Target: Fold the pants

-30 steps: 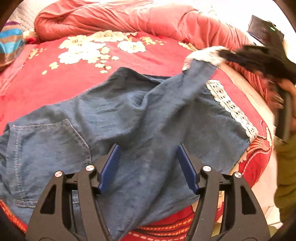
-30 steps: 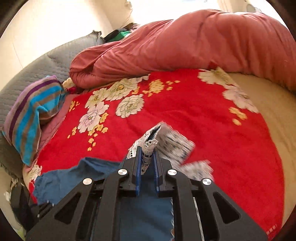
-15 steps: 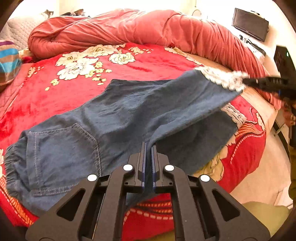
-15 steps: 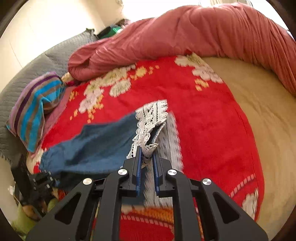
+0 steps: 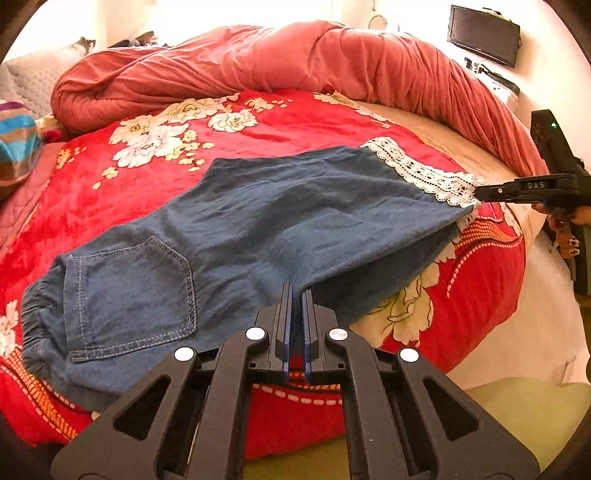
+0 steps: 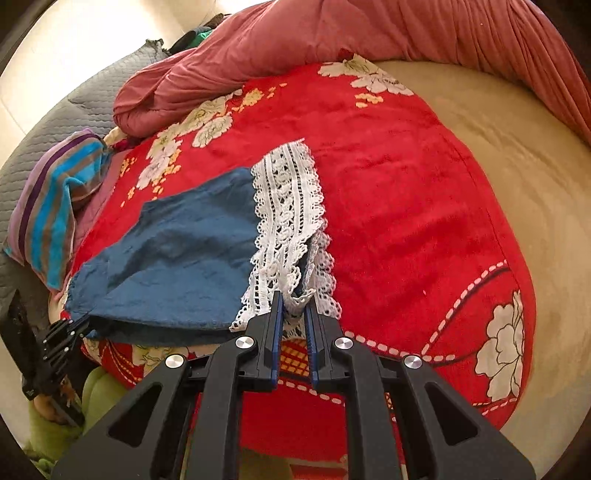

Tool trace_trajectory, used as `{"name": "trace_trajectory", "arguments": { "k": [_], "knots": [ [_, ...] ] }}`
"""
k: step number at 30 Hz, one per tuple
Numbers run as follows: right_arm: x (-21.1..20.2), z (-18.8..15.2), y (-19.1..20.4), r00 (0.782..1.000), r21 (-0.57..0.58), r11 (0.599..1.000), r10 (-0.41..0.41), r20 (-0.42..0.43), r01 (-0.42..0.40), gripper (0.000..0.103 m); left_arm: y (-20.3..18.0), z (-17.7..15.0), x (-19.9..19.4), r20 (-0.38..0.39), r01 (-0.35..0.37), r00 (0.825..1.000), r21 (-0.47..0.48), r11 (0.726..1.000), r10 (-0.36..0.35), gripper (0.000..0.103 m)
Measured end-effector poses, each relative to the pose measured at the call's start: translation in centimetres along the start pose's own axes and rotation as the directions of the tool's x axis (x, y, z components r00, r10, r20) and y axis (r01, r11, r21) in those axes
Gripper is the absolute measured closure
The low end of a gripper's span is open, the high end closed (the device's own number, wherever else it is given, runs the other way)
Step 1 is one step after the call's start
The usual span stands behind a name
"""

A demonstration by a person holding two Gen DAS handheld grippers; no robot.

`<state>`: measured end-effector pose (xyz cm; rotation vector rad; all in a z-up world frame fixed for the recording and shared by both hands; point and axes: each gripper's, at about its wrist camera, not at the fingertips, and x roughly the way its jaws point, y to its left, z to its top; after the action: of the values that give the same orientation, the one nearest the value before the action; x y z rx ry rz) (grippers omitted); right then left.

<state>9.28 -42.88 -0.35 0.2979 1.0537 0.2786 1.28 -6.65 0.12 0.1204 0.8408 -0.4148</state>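
Blue denim pants [image 5: 258, 229] with a back pocket [image 5: 129, 295] and a white lace hem [image 5: 424, 173] lie folded leg over leg on a red flowered blanket [image 5: 288, 122]. My left gripper [image 5: 295, 295] is shut on the near edge of the pants at mid length. My right gripper [image 6: 294, 301] is shut on the lace hem [image 6: 286, 218], both layers pinched together; it also shows at the right of the left wrist view as a right gripper [image 5: 480, 194] holding the hem corner. The left gripper [image 6: 79, 325] shows at the lower left of the right wrist view, gripping the denim edge [image 6: 166, 258].
A rolled pink duvet [image 5: 295, 62] lines the far side of the bed. A striped pillow [image 6: 51, 214] lies at the left by a grey quilted headboard [image 6: 74, 107]. Beige sheet [image 6: 517, 166] lies bare on the right. A dark screen [image 5: 484, 35] hangs on the far wall.
My left gripper closed on the near edge of the pants. My right gripper carried the lace hem out to the right and down, laying the upper leg flat over the lower one.
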Motion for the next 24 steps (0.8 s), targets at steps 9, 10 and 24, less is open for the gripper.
{"name": "trace_trajectory", "arguments": {
  "k": [9,10,24],
  "knots": [
    [1.4,-0.4,-1.6,0.996,0.021,0.997,-0.080,-0.026,0.081,0.069,0.0,-0.4,1.0,-0.045,-0.004,0.999,-0.002,1.000,0.003,0.103],
    [0.8,-0.3,-1.3,0.995,0.001,0.995,-0.103,0.002,0.103,0.069,0.0,-0.4,1.1,-0.047,-0.005,0.999,-0.003,1.000,0.005,0.103],
    [6.3,-2.4,8.2,0.997,-0.378,0.926,-0.052,-0.059,0.026,0.054,0.3,-1.8,0.3,-0.078,-0.019,0.997,0.019,1.000,0.020,0.101]
  ]
}}
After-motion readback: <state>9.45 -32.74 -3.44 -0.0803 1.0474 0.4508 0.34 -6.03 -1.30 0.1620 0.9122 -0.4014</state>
